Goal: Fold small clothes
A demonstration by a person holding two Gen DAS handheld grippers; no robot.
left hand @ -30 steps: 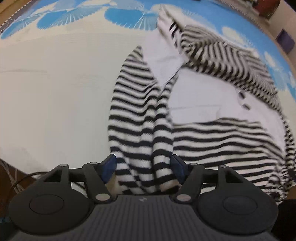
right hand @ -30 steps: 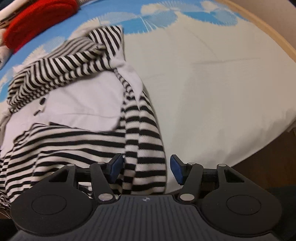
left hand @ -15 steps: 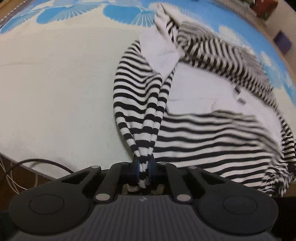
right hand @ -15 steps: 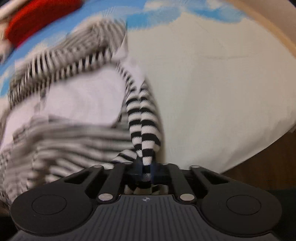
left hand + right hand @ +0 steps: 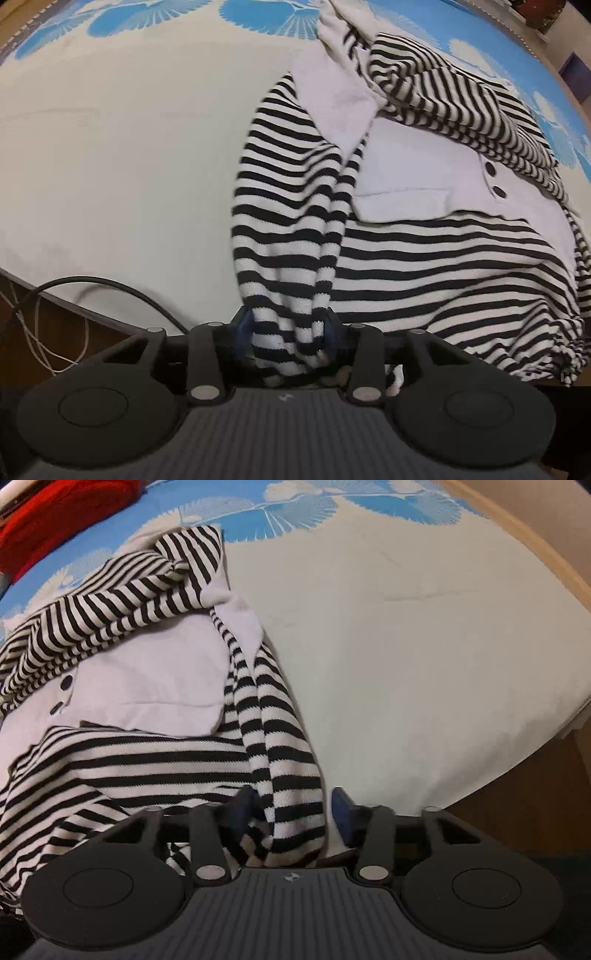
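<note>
The left tool (image 5: 287, 328) points down at the near edge of the bed (image 5: 110, 147). Its jaws have just been opening and stand about half open. The end of the left sleeve (image 5: 284, 206) sits bunched between them. The cloth fills the gap and touches both pads, so it looks lightly held.

The striped top (image 5: 424, 258) lies on the bed between the two tools, with a white part in its middle. Both sleeves run down its sides toward the near edge.

The right tool (image 5: 291, 808) points down too. Its jaws have also just been opening and stand about half open. The right sleeve (image 5: 273, 731) lies between them, but there is a clear gap next to the right pad (image 5: 341, 808). This tool seems to have let go.

The step looks like setting the sleeve ends down. To do it well, the left tool should open wider so the cloth drops free. Both tools should then lift straight up, so no pad drags a sleeve. The sleeves should end up flat and straight.
</note>
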